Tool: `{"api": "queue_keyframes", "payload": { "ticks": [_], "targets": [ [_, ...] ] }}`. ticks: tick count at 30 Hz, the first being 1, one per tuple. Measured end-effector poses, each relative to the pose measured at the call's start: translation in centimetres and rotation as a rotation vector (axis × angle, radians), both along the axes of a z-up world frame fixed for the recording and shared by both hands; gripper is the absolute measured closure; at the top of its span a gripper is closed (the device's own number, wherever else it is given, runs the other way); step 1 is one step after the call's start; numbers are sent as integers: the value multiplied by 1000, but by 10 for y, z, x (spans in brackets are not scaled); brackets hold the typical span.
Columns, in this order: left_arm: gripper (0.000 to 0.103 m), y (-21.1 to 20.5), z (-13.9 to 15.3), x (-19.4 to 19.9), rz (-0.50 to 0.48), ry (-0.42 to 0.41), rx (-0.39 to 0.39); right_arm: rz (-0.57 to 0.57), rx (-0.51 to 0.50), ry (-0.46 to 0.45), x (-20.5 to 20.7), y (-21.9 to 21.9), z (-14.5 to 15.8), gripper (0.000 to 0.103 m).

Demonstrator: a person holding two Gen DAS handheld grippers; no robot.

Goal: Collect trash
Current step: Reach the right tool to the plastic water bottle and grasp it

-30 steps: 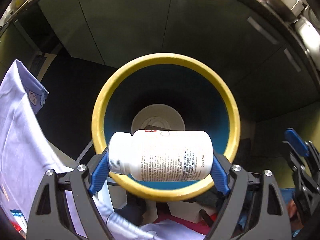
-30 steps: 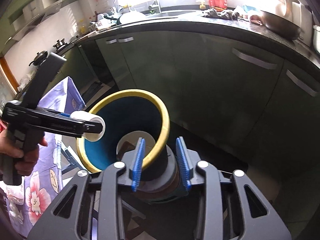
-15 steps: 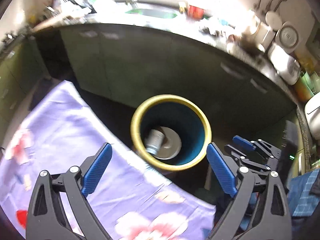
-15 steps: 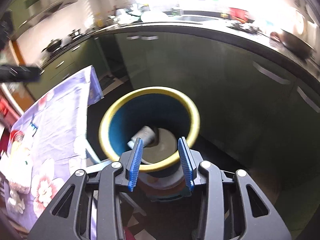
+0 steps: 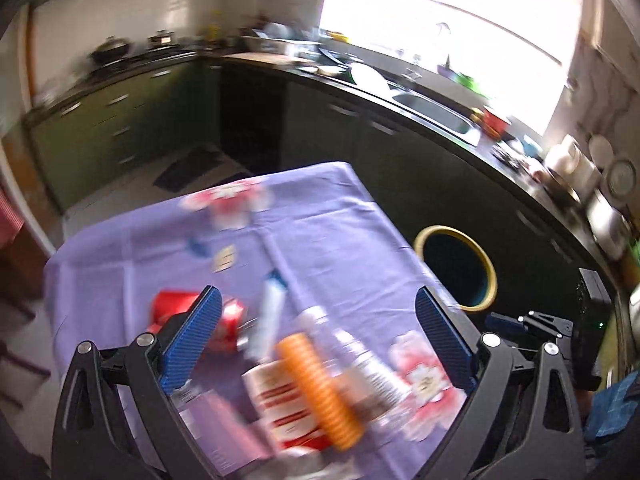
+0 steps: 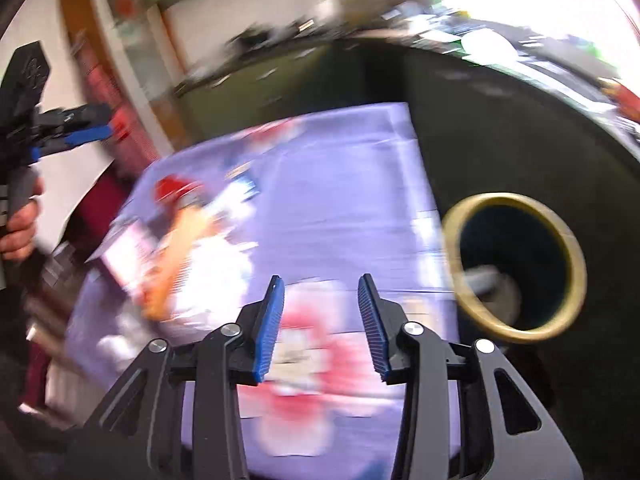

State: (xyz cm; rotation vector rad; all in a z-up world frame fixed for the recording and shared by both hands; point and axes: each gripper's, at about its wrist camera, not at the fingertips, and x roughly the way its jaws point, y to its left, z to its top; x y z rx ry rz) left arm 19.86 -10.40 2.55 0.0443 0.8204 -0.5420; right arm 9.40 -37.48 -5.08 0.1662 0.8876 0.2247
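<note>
left gripper spread wide over blurred trash — low centre of frame, on the purple floral tablecloth, nothing clamped, right gripper empty, jaws opening, yellow-rimmed bin at right (bottle lying inside)

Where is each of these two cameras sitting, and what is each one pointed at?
Left wrist view: on the left gripper, looking down along its wide-open, empty jaws at blurred trash on the purple tablecloth; the right gripper shows at right.
Right wrist view: on the right gripper, jaws opening with nothing between them, facing the same cloth; the left gripper and the hand holding it show at left.
Shared: the tablecloth, the yellow-rimmed bin beside the table, and the kitchen counter.
</note>
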Motion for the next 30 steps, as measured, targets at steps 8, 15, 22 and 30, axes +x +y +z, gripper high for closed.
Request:
{"api": "queue_keyframes", "payload": {
  "ticks": [8, 15, 22, 30],
  "targets": [
    [9, 91, -23, -4, 180, -9, -44, 218, 79, 266, 68, 69, -11, 58],
    [9, 127, -43, 2, 250, 20, -50, 274, -3, 480, 108, 105, -36, 53],
    [9, 129, -51, 0, 236, 24, -56, 267, -144, 592, 126, 129, -58, 47],
    [9, 127, -56, -1, 217, 32, -62, 257, -208, 636, 148, 145, -84, 45]
  ]
}}
